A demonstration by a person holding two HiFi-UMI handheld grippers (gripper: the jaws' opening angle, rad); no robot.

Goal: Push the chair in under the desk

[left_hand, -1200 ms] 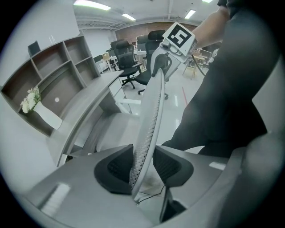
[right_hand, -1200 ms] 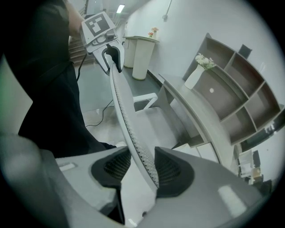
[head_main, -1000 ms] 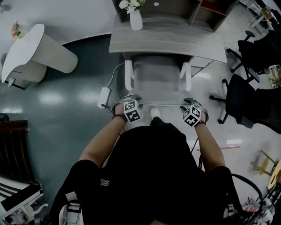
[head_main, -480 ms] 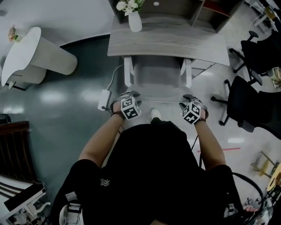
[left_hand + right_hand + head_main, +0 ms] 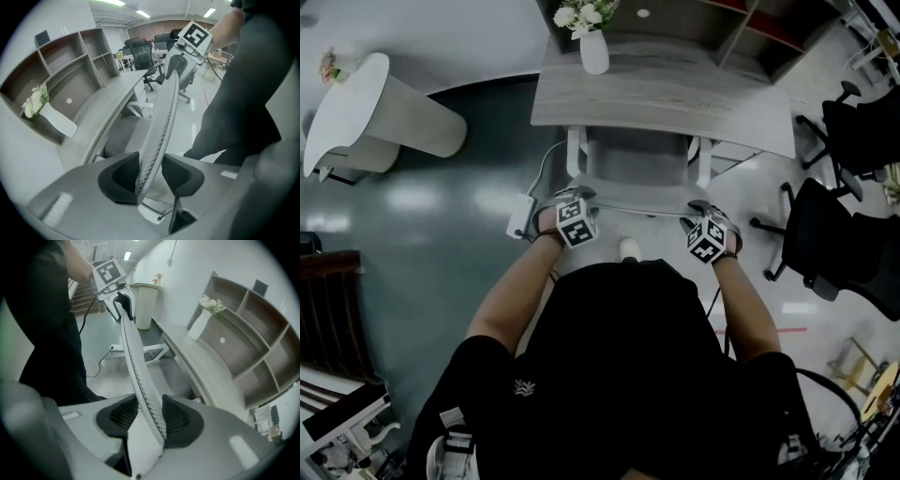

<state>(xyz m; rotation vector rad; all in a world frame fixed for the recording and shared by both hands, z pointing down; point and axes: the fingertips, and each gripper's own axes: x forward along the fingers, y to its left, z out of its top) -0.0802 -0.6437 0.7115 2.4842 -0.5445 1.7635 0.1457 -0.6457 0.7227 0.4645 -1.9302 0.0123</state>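
A grey mesh chair stands half under the grey wooden desk (image 5: 666, 98), its seat (image 5: 633, 169) partly beneath the top. My left gripper (image 5: 572, 197) holds the left end of the backrest's top rim (image 5: 637, 208), and my right gripper (image 5: 701, 210) holds the right end. In the left gripper view the mesh backrest (image 5: 161, 126) runs between the dark pads of the left gripper (image 5: 150, 173), whose jaws have just been opening a little around it. The right gripper view shows the backrest (image 5: 133, 352) pinched between the pads of the right gripper (image 5: 144, 416), which have closed slightly.
A white vase of flowers (image 5: 593, 52) sits on the desk's far left, with open shelving (image 5: 712, 23) behind. A white adapter and its cable (image 5: 521, 212) lie on the floor left of the chair. Black office chairs (image 5: 834, 234) stand right, a white pedestal (image 5: 384, 112) left.
The chair has slid further under the desk, and both grippers have moved forward with its backrest. More of the seat is now under the desk top.
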